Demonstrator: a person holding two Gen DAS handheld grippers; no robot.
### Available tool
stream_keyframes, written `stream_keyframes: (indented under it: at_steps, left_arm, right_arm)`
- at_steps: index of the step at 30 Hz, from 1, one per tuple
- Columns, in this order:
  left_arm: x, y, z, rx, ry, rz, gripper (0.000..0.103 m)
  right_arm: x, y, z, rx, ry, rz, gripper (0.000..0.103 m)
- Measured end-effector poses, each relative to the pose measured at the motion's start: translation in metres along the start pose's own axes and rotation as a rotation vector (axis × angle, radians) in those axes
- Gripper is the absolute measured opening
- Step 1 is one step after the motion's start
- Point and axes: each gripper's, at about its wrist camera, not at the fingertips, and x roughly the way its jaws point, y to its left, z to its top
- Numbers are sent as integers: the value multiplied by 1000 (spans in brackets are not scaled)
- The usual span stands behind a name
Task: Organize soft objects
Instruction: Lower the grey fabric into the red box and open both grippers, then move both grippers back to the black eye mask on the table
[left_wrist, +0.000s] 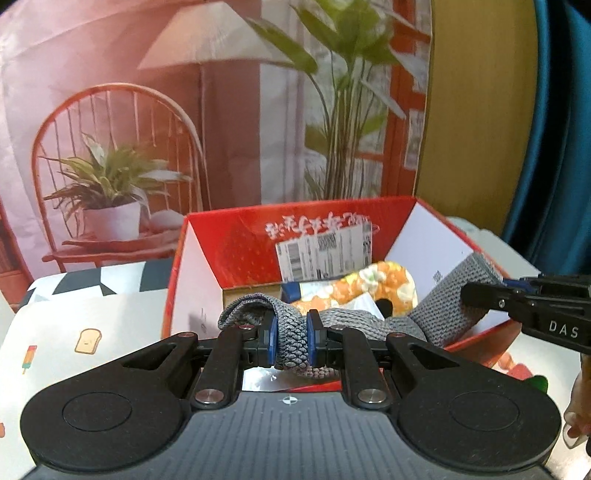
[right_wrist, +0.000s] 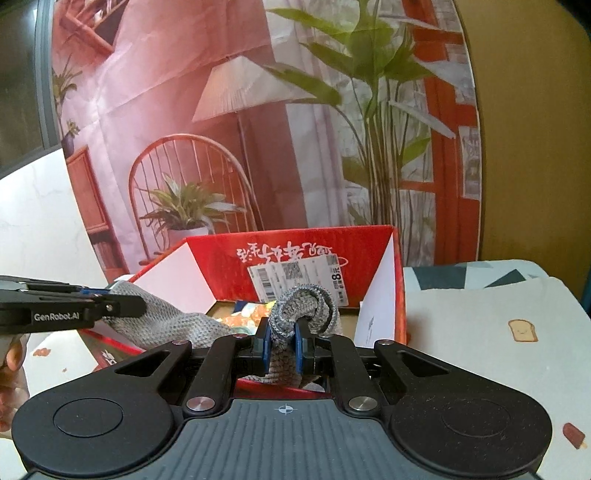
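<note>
While both grippers hang over the red box (left_wrist: 236, 236), the left gripper (left_wrist: 291, 341) pinches one end of a grey knitted cloth (left_wrist: 291, 343) at lower centre, and the right gripper (right_wrist: 281, 343) pinches the other end, the cloth sagging between them above the box's opening. Only the left view shows an orange flowered cloth (left_wrist: 384, 288) down in the box, right of centre, part-covered by the grey one. The right view shows a thumb (right_wrist: 14, 358) at the left edge. A white label (right_wrist: 299, 280) sits on the far wall; a patterned tablecloth (right_wrist: 480, 332) lies beneath.
</note>
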Motion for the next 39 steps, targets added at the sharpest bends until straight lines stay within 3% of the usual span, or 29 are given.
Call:
stream_keyframes:
  at_steps: [6,8,11,14,19,24,36,39]
  left_arm:
    - [-2,0,-1,4,-6,-16,21]
    - [-8,2,-1,3,-26,-23,49]
    - [-23,3,-2,-4,-91,-15,67]
    - [-39,5,-3,2,-155,6,70]
    - [-67,13,-17,-45,-223,29,71]
    - [-81,22,-48,-124,-215,42,71]
    - [-64,34,-128,-257,-30,29,68]
    - [-53,31,-135,-246,14,0,57]
  right_arm:
    - [0,-4,1,11,7,-15,12]
    - [-3,-6,1,18,-7,-33,18]
    - [-15,-6,-1,9,-75,-84,27]
    - [-30,-2,-1,-19,-151,-118,38]
    - [-53,9,-9,-77,-230,-100,40]
    - [-67,27,-29,-104,-249,-60,40]
    - [-57,57,-94,-113,-92,-2,40]
    - [-48,60,-108,-100,-22,2,40]
